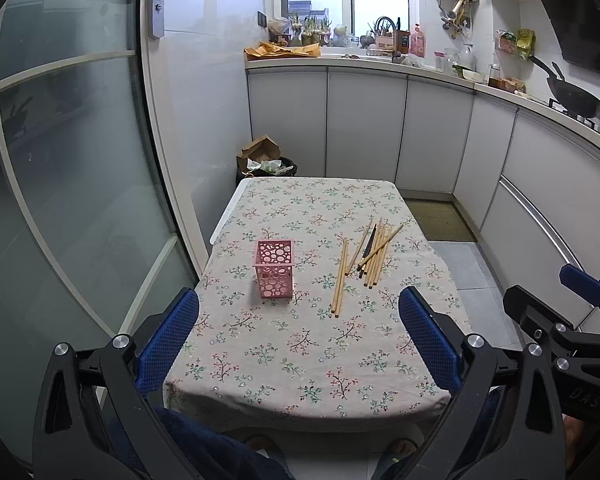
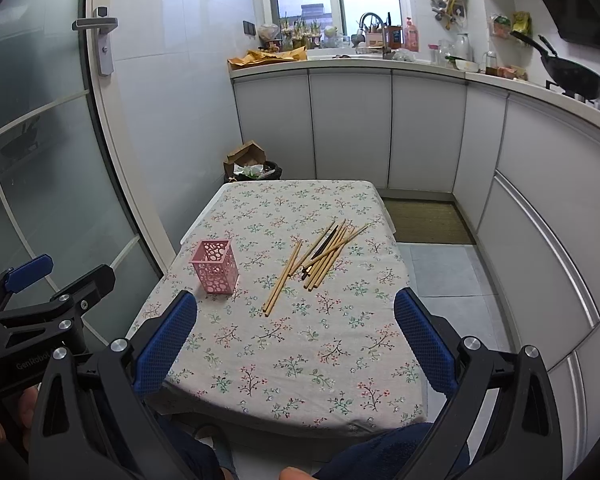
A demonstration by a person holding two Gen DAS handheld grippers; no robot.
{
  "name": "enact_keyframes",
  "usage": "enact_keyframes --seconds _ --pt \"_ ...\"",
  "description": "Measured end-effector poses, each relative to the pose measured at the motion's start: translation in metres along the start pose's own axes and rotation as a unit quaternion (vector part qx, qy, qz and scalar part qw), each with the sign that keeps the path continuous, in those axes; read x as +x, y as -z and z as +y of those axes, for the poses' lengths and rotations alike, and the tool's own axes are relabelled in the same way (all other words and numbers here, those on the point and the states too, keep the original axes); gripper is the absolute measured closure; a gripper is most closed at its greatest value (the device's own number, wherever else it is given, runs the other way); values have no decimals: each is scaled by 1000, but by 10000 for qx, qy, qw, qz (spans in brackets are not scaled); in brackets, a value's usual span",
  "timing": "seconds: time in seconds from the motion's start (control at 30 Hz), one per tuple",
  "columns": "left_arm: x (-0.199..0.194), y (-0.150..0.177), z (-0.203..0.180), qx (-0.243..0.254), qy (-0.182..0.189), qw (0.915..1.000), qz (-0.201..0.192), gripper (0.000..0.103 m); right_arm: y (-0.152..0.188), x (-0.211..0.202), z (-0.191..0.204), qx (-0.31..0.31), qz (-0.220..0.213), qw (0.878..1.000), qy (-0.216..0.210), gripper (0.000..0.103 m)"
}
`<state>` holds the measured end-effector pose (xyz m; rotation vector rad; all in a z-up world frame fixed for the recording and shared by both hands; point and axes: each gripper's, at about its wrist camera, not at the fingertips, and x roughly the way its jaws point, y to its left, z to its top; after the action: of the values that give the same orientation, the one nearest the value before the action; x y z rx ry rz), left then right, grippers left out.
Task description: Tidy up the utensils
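A pink perforated holder (image 1: 273,267) stands upright and empty on the floral tablecloth (image 1: 300,344); it also shows in the right wrist view (image 2: 215,267). To its right lie several wooden chopsticks (image 1: 374,250) in a loose pile with a dark pair among them, and a separate pair (image 1: 339,278) nearer the holder. The pile (image 2: 327,250) and the pair (image 2: 282,278) show in the right wrist view too. My left gripper (image 1: 299,320) is open and empty above the table's near edge. My right gripper (image 2: 296,326) is open and empty, level with the left one.
A frosted glass door (image 1: 60,160) runs along the left. White kitchen cabinets (image 1: 364,128) with a cluttered counter stand behind and to the right. A full bin (image 1: 266,162) sits past the table's far edge. A wok (image 1: 574,98) rests on the stove.
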<state>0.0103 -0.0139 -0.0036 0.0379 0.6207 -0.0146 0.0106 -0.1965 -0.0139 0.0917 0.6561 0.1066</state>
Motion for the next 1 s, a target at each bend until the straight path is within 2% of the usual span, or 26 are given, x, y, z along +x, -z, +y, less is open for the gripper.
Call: enact_keyframes --seconds 1.0 --pt "-1 0 4 -47 120 9999 -7 7 0 2 0 38 -2 10000 -52 7"
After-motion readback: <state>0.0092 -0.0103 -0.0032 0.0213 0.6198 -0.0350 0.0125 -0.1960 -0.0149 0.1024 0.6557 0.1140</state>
